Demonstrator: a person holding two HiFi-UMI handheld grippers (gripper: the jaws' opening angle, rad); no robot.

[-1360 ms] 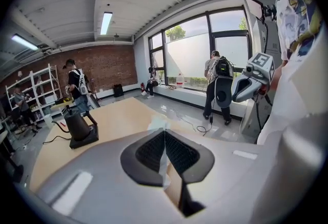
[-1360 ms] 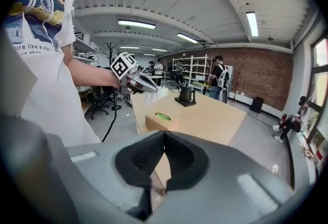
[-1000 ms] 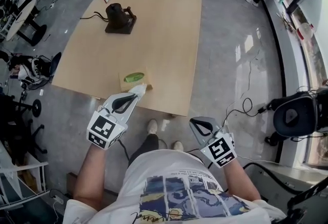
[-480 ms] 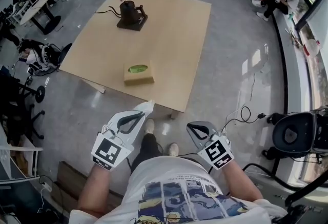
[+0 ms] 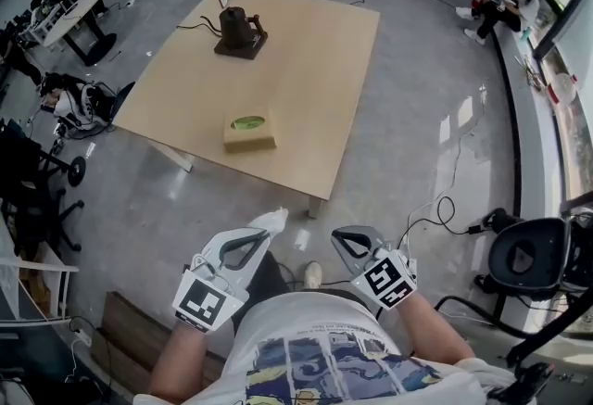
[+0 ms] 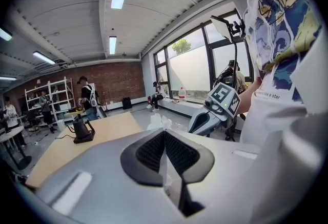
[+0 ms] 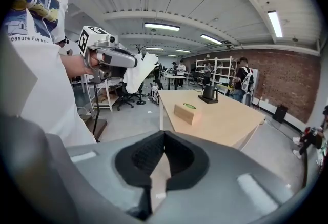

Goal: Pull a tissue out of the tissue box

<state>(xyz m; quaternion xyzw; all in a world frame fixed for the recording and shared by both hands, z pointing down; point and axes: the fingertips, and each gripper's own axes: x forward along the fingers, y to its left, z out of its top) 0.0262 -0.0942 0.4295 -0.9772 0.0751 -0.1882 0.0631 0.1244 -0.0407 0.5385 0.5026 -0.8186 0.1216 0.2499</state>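
The tan tissue box point(image 5: 248, 131) with its green oval opening lies near the front edge of the wooden table point(image 5: 315, 69), well away from both grippers. My left gripper point(image 5: 266, 232) is held close to my body, off the table, shut on a white tissue point(image 5: 273, 219) that sticks out past its tips. The left gripper view shows the tissue point(image 6: 158, 121) pinched between the closed pads. My right gripper point(image 5: 339, 237) hangs beside it, shut with nothing in it. In the right gripper view the box point(image 7: 185, 112) sits on the table, and the left gripper point(image 7: 134, 62) carries the hanging tissue point(image 7: 139, 73).
A black kettle on a base point(image 5: 239, 29) stands at the table's far side with a cord. Cables point(image 5: 443, 201) trail over the grey floor. A black office chair point(image 5: 526, 247) is at the right, more chairs point(image 5: 37, 199) at the left. People stand beyond the table.
The table has drawn away as I stepped back. My left gripper came from the box's edge toward my body with the tissue, which is free of the box. The right gripper shifted slightly.
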